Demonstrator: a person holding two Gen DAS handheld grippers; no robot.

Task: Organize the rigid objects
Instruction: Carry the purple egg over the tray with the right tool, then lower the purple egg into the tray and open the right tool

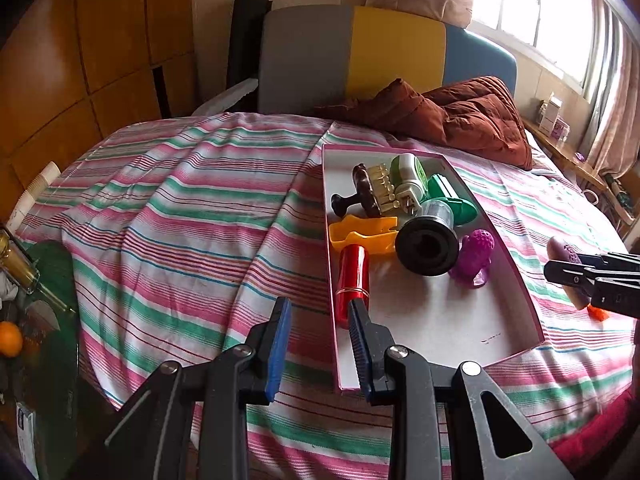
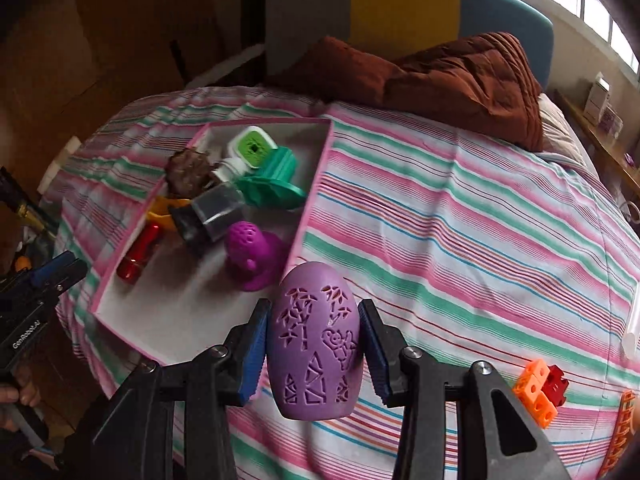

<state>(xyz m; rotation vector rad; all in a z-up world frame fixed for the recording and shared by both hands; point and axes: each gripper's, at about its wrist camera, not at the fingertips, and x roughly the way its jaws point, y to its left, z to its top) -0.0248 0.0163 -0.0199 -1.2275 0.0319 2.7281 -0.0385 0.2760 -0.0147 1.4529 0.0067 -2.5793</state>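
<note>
A purple egg [image 2: 312,344] with cut-out patterns sits upright between the blue pads of my right gripper [image 2: 314,308], which is shut on it above the striped bedsheet, just right of the pink-edged white box [image 2: 168,320]. From the left wrist view that gripper [image 1: 560,272] and egg [image 1: 562,250] appear at the far right. The box [image 1: 440,320] holds a red cylinder [image 1: 354,272], a yellow piece [image 1: 360,232], a black-capped jar [image 1: 428,240], a purple toy [image 1: 474,256] and green items [image 1: 452,196]. My left gripper [image 1: 320,308] hovers at the box's near left wall, jaws nearly together, gripping nothing.
A brown quilt [image 1: 460,116] lies at the bed's head. Orange and red cubes [image 2: 540,388] and an orange ladder piece [image 2: 620,432] rest on the sheet at the right. A cluttered side table with an orange [image 1: 10,338] stands left of the bed.
</note>
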